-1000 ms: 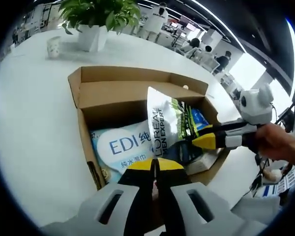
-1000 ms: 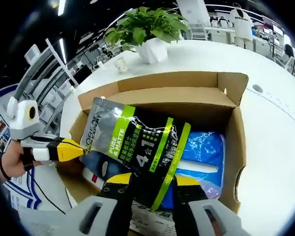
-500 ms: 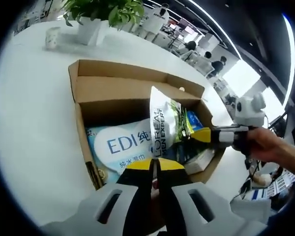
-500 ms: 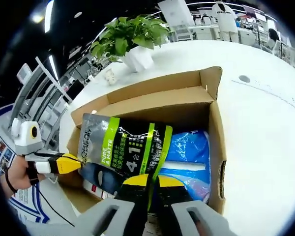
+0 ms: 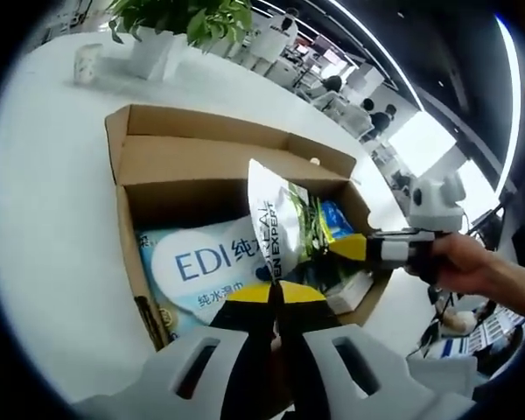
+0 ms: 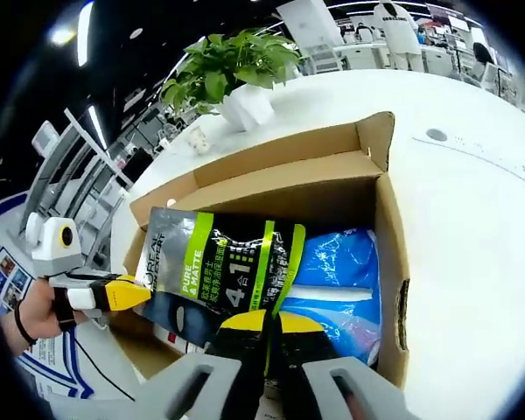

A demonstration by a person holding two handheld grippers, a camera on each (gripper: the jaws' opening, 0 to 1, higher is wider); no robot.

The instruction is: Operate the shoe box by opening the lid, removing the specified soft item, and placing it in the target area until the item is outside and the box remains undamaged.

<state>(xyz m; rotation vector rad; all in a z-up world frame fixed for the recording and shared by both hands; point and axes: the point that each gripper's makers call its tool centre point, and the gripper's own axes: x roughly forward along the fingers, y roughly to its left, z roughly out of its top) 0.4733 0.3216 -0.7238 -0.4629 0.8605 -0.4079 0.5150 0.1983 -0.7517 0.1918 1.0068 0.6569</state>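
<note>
Right gripper view: a black and lime-green soft pouch (image 6: 223, 271) stands lifted above the open cardboard box (image 6: 394, 262), its lower edge pinched between the closed yellow-tipped jaws of the right gripper (image 6: 267, 322). The pouch hides much of the box's inside; beside it one blue pack (image 6: 341, 280) shows, its lower part cut off by the gripper. The left gripper (image 6: 140, 293) comes in from the left, held by a hand (image 6: 37, 311), its tip just beside the pouch's edge. Whether it touches cannot be told.

In the left gripper view, the pouch (image 5: 276, 232) appears nearly edge-on over the box (image 5: 127, 254). A white and blue pack marked EDI (image 5: 201, 267) lies flat on the box floor, partly hidden behind the pouch. The left gripper (image 5: 274, 293) has its jaws shut together on nothing visible. The right gripper (image 5: 346, 248) reaches in from the right, clamped on the pouch.

The box sits on a white bench (image 6: 472, 219). One potted plant (image 6: 236, 74) and one small cup (image 6: 194, 138) stand behind it.
</note>
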